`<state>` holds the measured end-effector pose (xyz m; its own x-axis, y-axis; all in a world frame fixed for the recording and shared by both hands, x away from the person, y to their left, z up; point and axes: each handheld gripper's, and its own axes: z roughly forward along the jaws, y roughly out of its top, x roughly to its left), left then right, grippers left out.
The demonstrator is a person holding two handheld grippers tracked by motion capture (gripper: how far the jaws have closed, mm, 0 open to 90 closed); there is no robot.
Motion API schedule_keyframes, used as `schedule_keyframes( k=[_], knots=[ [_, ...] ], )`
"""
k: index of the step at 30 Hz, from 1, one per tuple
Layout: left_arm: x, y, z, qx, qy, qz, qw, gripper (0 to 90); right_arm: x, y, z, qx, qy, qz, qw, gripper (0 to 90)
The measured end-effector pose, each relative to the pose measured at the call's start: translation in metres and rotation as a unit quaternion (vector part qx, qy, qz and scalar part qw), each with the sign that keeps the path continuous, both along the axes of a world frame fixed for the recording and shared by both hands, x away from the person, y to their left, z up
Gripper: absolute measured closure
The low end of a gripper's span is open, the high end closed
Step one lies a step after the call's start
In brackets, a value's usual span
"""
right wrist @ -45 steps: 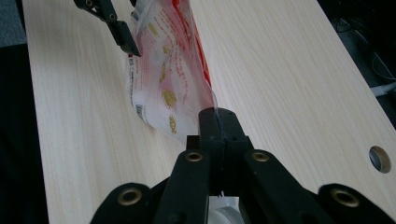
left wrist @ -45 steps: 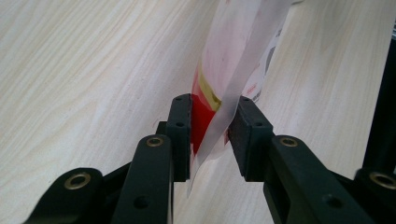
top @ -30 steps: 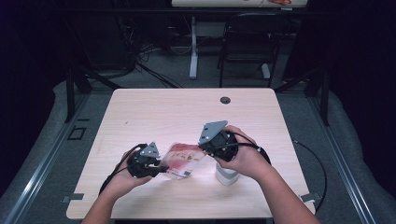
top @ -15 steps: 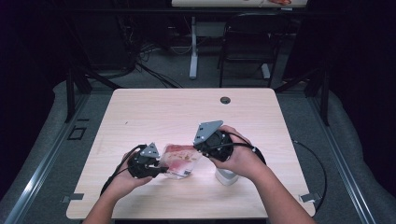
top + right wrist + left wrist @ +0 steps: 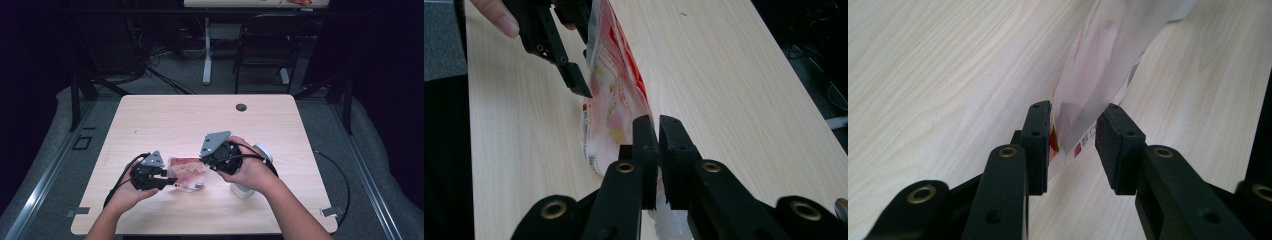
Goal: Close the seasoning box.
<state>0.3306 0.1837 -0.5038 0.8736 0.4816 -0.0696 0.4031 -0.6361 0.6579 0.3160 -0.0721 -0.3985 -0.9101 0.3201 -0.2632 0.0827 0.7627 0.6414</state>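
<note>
Near the front edge of the pale wooden table [image 5: 165, 120] lies a red-and-white printed plastic pouch [image 5: 187, 173], between the two grippers. At the pouch's left end, the left gripper [image 5: 1074, 142] has just been opening its jaws; they stand apart around the pouch's edge, one pad close against it, the other clear. At its right end, the right gripper [image 5: 658, 150] has its jaws almost together on the pouch's clear edge, having eased slightly. Just right of the pouch stands a white plastic bottle [image 5: 246, 189].

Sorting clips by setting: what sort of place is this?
Probably a lab or office workroom: a bare wooden table on grey carpet, a dark chair behind, loose cables under another desk.
</note>
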Motion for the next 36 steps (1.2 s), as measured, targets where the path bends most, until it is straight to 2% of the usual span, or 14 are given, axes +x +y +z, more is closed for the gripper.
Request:
schedule_keyframes(
  k=[4, 12, 20, 31, 36],
  knots=[
    [-0.001, 0.001, 0.001, -0.004, -0.005, 0.001, 1.0000, 62.0, 0.001, 0.005, -0.001, 0.000, 0.002, 0.005, 1.0000, 85.2],
    [0.000, 0.007, 0.004, -0.018, -0.001, 0.007, 0.9998, 60.2, 0.002, 0.016, -0.004, 0.003, 0.007, 0.009, 0.9999, 79.7],
    [0.001, 0.011, 0.004, -0.016, 0.000, 0.009, 0.9998, 56.7, 0.004, 0.019, -0.004, 0.031, 0.017, 0.005, 0.9994, 73.6],
    [0.001, 0.020, 0.006, -0.028, 0.002, 0.020, 0.9994, 54.7, 0.006, 0.024, -0.001, 0.043, 0.016, 0.002, 0.9989, 68.6],
    [0.000, 0.025, 0.006, -0.028, 0.001, 0.028, 0.9992, 53.6, 0.007, 0.024, 0.000, 0.059, 0.022, 0.005, 0.9980, 67.3]
  ],
)
